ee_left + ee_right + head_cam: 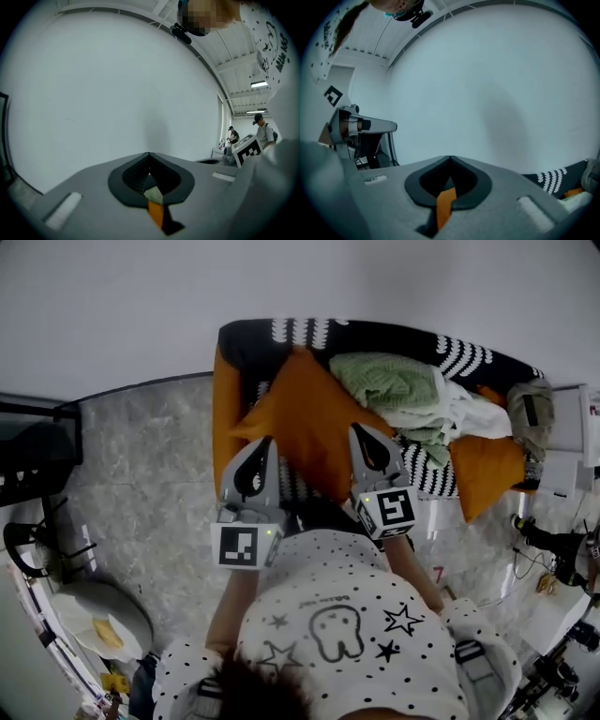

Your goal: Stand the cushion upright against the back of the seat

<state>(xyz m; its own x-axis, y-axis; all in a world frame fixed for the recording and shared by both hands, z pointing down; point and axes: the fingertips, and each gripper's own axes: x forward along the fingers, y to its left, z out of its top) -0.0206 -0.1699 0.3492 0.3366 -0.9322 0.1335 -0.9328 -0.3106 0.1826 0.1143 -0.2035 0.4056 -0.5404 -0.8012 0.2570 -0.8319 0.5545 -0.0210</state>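
"Where is the square orange fabric cushion (pixel 309 418) sitting?"
"It's tilting on the black-and-white patterned seat (pixel 281 334), near the seat's back. The left gripper (pixel 269 440) and right gripper (pixel 355 428) are both pinching its lower edges."

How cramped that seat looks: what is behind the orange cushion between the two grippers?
Behind the orange cushion rises the black seat back with white marks. A green blanket lies heaped at the cushion's right. Whatever sits directly behind the cushion is covered by it.
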